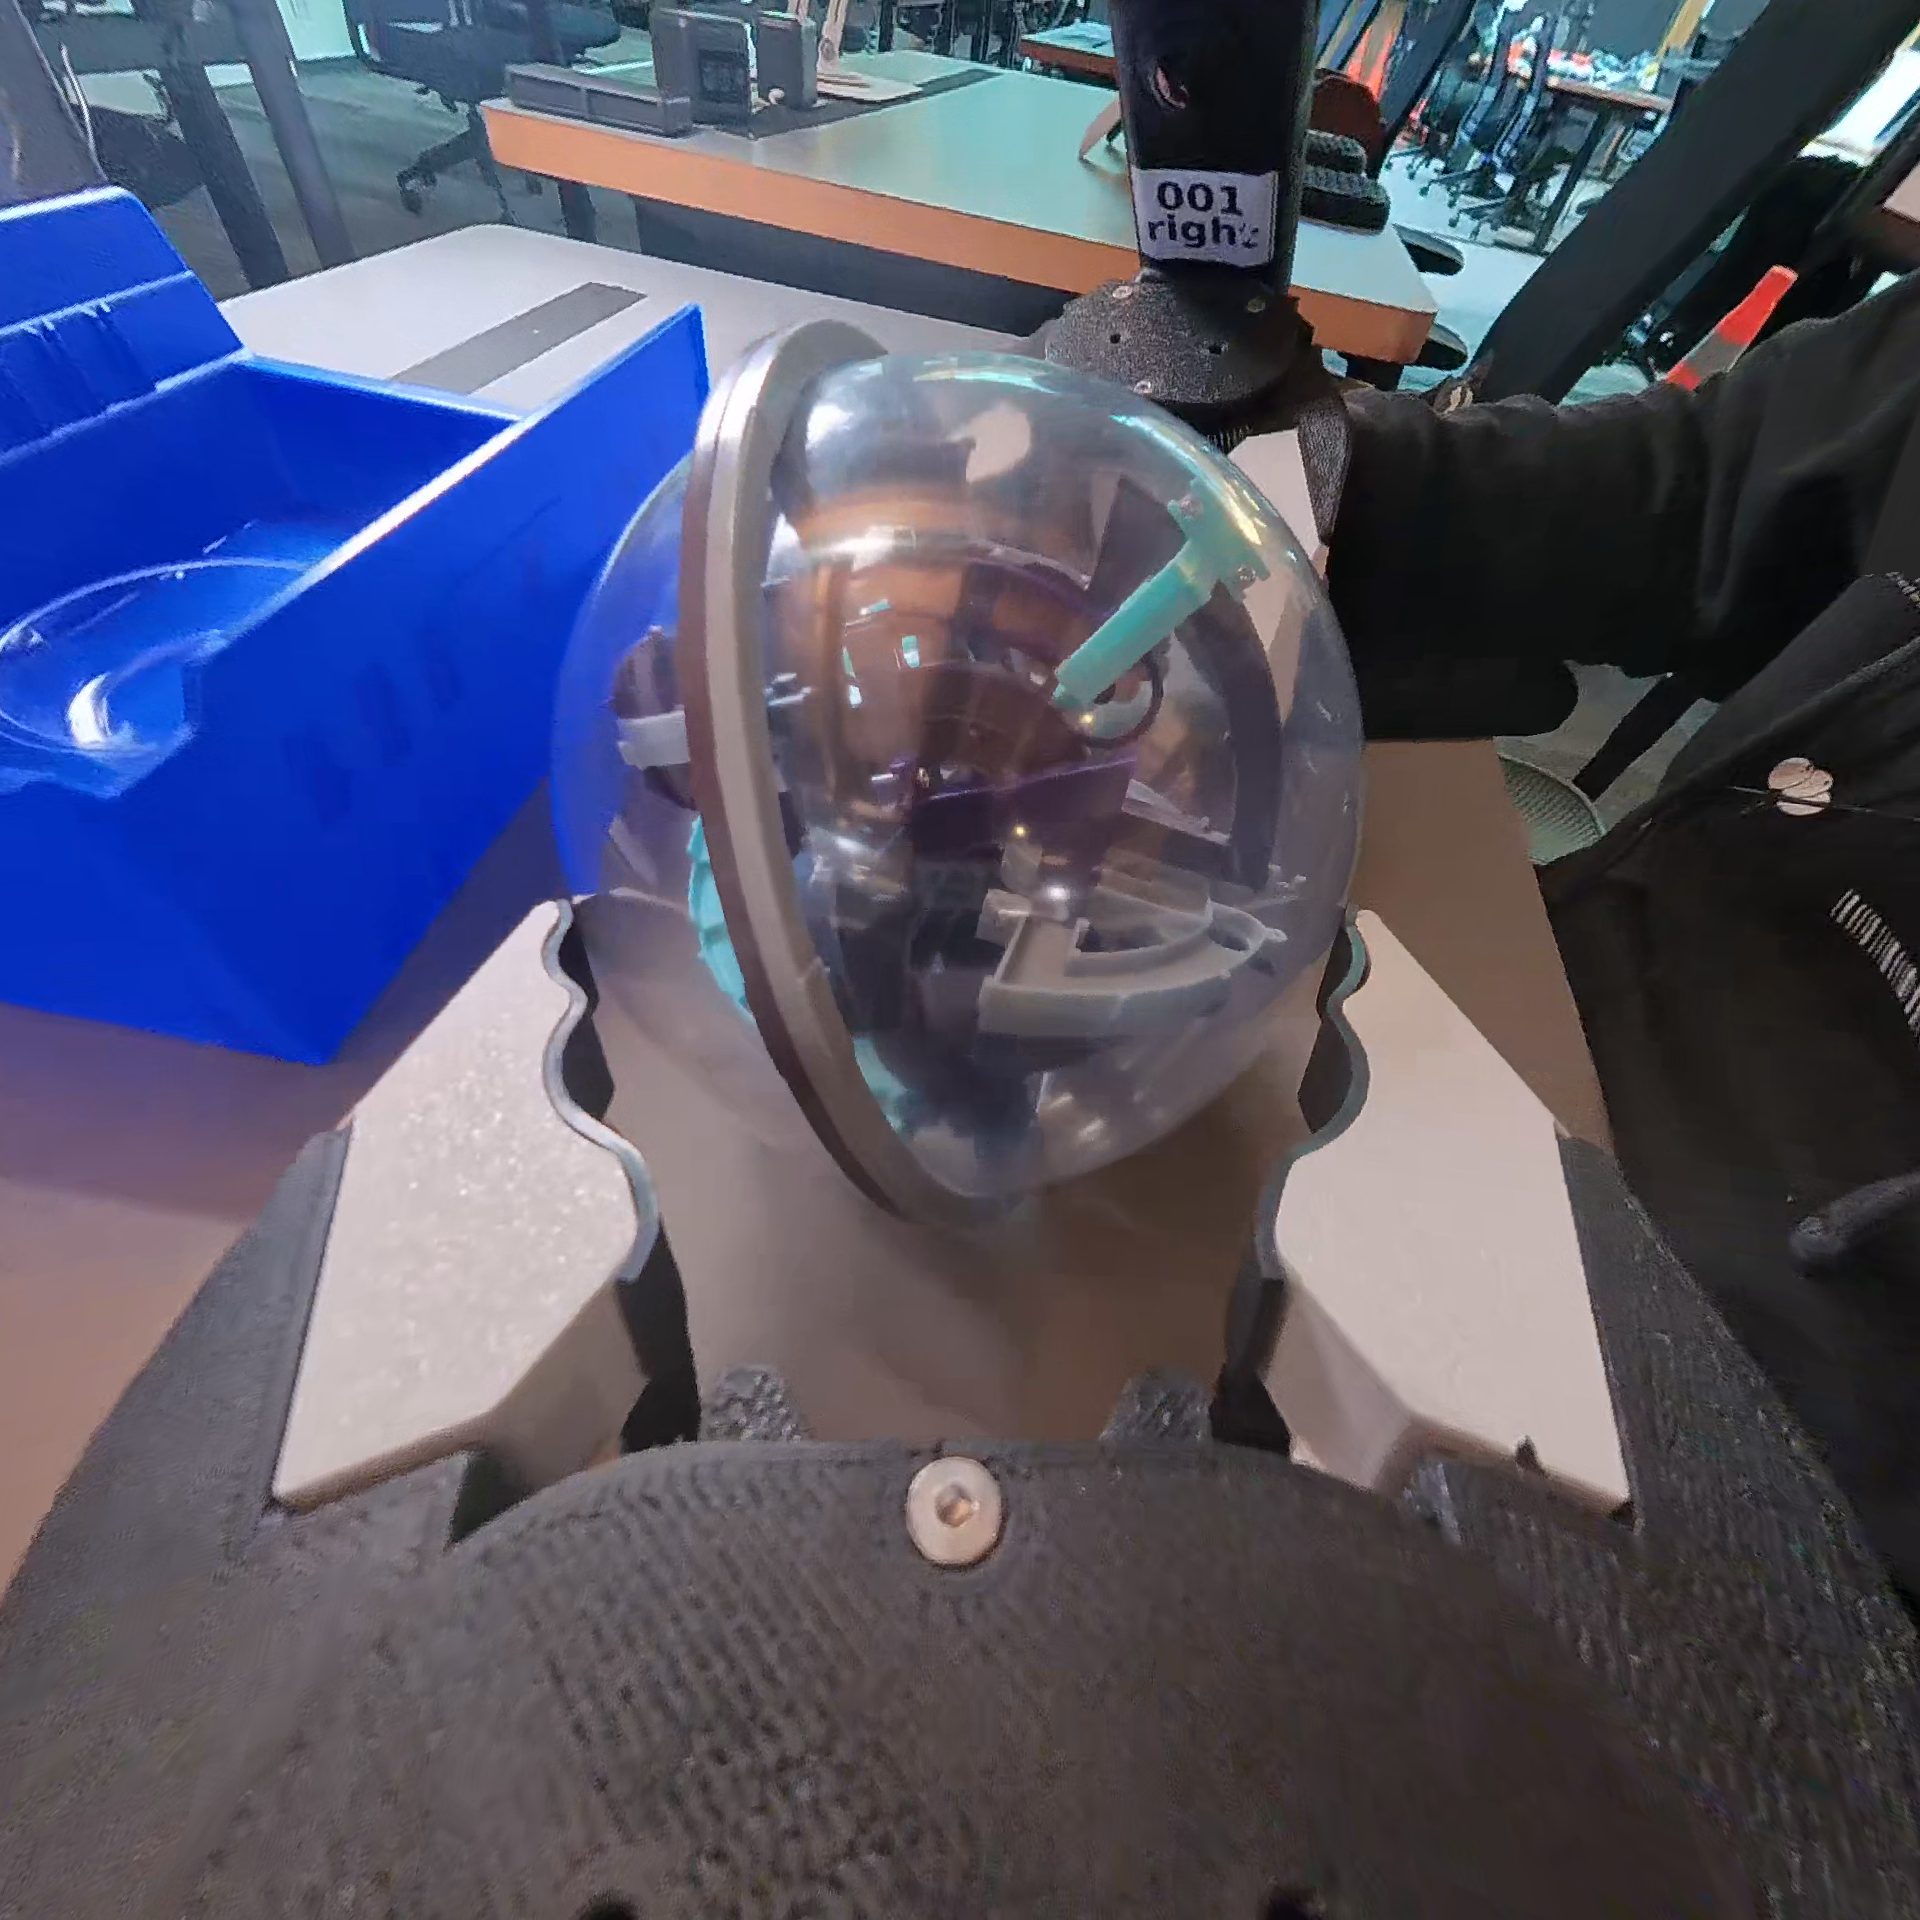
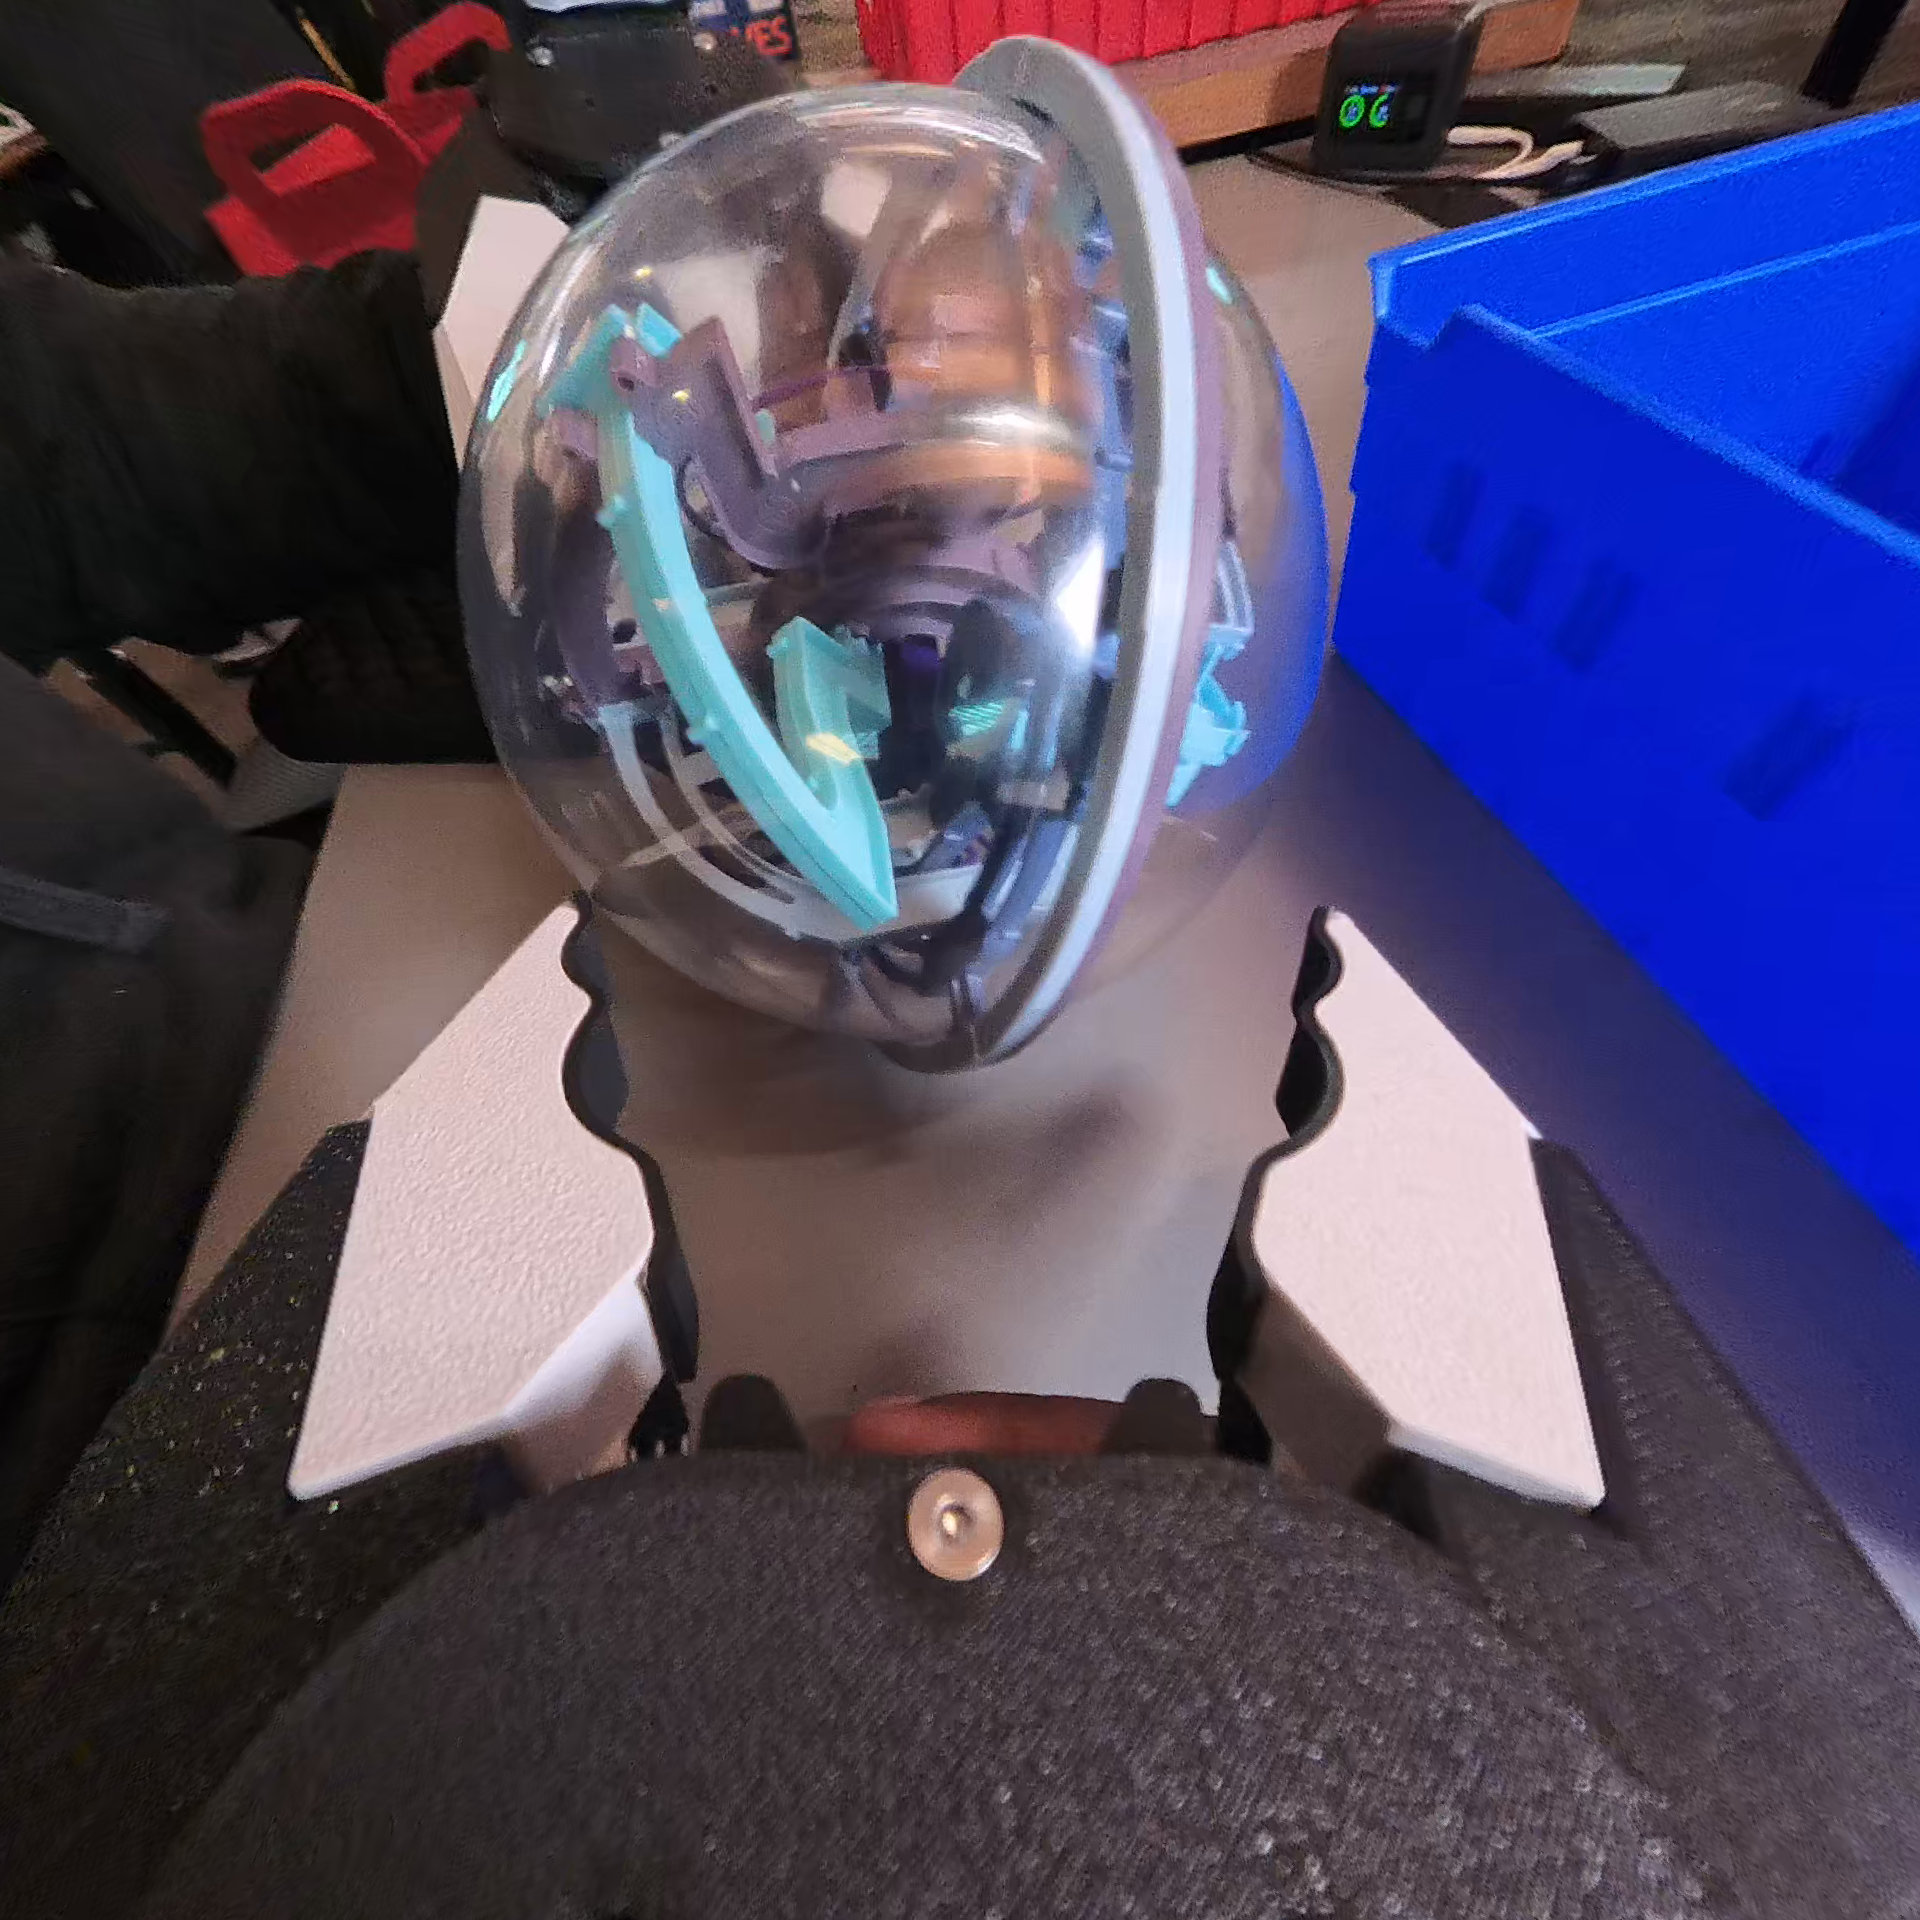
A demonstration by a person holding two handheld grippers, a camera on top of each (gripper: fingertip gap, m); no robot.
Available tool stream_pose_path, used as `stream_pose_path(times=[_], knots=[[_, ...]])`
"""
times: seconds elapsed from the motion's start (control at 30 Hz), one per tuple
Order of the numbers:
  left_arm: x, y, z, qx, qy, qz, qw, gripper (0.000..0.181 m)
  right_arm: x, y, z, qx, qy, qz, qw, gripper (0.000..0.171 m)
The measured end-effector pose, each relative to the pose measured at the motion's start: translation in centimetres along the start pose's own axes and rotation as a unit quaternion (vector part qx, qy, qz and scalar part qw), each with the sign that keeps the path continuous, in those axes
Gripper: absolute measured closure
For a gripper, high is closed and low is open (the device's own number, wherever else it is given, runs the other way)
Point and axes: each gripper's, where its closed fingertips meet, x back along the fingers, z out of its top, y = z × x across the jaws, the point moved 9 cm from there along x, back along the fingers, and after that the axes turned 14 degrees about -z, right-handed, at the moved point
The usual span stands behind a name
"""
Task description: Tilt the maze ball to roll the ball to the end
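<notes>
One maze ball is held up off the desk, a clear sphere with a grey band around its middle that runs tilted from upper left to lower right in the left wrist view. Teal, purple and grey tracks are seen inside it (the small ball itself cannot be made out). The sphere is gripped from two opposite sides: the left claw is clenched on it, its wavy black fingertips pressed against the lower sides of the shell, and the right claw is likewise clenched on the maze ball, with its fingers touching the underside of the globe. In the left wrist view the right claw's handle, bearing a white label, is seen behind the sphere, held by a black-gloved hand. A blue bin is set on the desk just beside the ball, and a clear dome-shaped piece lies inside it.
</notes>
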Motion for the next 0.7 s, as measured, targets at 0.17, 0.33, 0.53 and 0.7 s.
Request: stream_pose_path(times=[0.17,0.33,0.53,0.7], knots=[[-0.6,0.1,0.3,-0.051,-0.007,0.005,0.999,0.05,-1.1,-0.8,-1.1,0.002,-0.04,0.019,0.999,0.041],[0.0,-0.2,-0.1,0.001,0.027,-0.005,1.0,0.051,-1.0,-0.6,-1.4,0.007,-0.033,0.015,0.999,0.053],[-1.3,-1.0,-1.7,0.114,0.023,-0.039,0.992,0.033,-1.5,-1.1,-0.8,0.025,-0.016,-0.008,1.0,0.048],[-1.3,-0.9,-0.8,0.025,-0.013,-0.016,0.999,0.034,-0.8,-1.1,0.5,0.039,0.028,-0.032,0.998,0.042]])
